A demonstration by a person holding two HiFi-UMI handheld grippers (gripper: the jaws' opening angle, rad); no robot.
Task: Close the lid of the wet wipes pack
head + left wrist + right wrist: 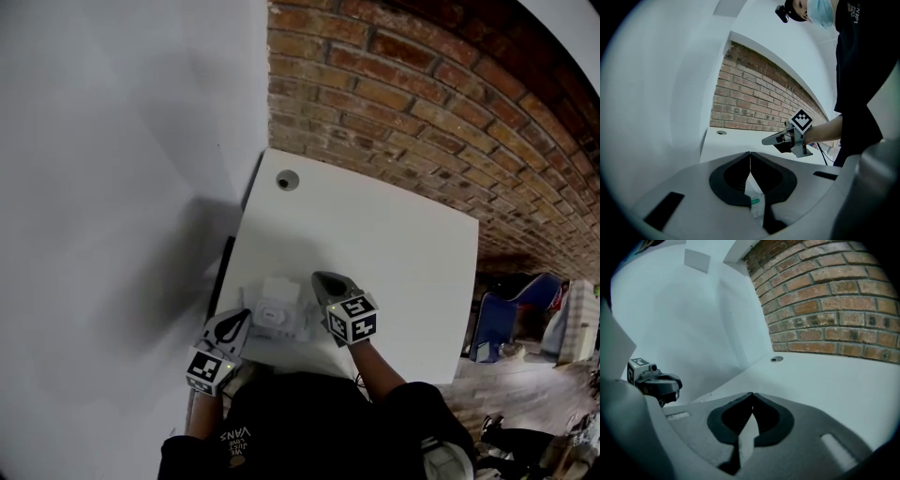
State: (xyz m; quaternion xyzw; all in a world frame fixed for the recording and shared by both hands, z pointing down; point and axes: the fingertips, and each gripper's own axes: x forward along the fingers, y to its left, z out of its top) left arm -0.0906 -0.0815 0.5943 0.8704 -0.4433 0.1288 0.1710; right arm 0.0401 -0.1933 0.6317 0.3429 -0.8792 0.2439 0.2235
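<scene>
Lying at the near edge of the table (pixel 394 234), the wipes pack (pixel 272 323) runs its long axis left to right, with its lid (pixel 279 289) flipped open toward the brick wall (pixel 422 103). The left gripper (pixel 244 316) is at its left end and the right gripper (pixel 321 279) at its right end. Both pairs of jaws meet at the tips.

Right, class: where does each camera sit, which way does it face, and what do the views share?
Head view: on the head, steeply down at white square table and white wet wipes pack; left gripper, right gripper, forearms show.
Left gripper view: along its shut jaws toward red brick wall; right gripper shows.
Right gripper view: along its shut jaws toward white wall; left gripper shows.
Shared: the table's round hole.
</scene>
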